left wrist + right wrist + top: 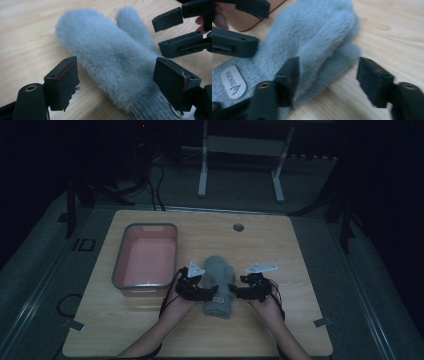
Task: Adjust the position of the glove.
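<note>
- Both grippers, left gripper and right gripper, flanked the fluffy grey mitten, jaws part-open, gripping nothing.
- Step: approaching to grasp; next, pads needed to pinch its edges.

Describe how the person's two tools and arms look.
Both tools, left and right, are black, each topped by a grey three-cornered plate and trailing a black cable. Jaws are blocky; the left pads show red-marked edges. Forearms are bare, no sleeves visible.
</note>
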`<state>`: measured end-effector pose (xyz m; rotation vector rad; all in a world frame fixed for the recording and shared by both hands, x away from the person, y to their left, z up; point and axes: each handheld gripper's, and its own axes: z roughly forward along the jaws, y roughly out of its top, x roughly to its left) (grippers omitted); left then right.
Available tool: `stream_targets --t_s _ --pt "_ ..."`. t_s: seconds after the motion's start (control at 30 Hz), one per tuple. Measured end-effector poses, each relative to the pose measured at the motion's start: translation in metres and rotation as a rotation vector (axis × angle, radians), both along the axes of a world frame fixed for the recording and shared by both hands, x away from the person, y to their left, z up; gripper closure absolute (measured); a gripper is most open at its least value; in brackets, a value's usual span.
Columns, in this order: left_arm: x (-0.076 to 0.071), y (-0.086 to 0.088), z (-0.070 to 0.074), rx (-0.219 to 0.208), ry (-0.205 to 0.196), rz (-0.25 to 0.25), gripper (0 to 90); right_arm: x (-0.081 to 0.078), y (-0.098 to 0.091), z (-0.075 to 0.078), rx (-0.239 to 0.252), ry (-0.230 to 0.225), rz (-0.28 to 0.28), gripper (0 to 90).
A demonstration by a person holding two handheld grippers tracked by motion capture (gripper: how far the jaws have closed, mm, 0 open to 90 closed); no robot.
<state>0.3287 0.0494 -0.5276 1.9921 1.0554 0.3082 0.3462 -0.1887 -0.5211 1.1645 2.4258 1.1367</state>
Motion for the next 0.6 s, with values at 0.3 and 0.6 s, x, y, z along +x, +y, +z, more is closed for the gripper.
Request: stream_targets --t_s 0.3,0.6 --pt "0.009 -0.008 -0.009 0.094 0.071 -0.035 26.5 0.009 0.004 -0.016 -0.023 0.1 0.022 39.6" --pt "0.023 -0.007 -0.022 0.052 0.146 -0.093 31.4 0.018 0.01 -0.024 -0.047 0.156 0.071 39.7"
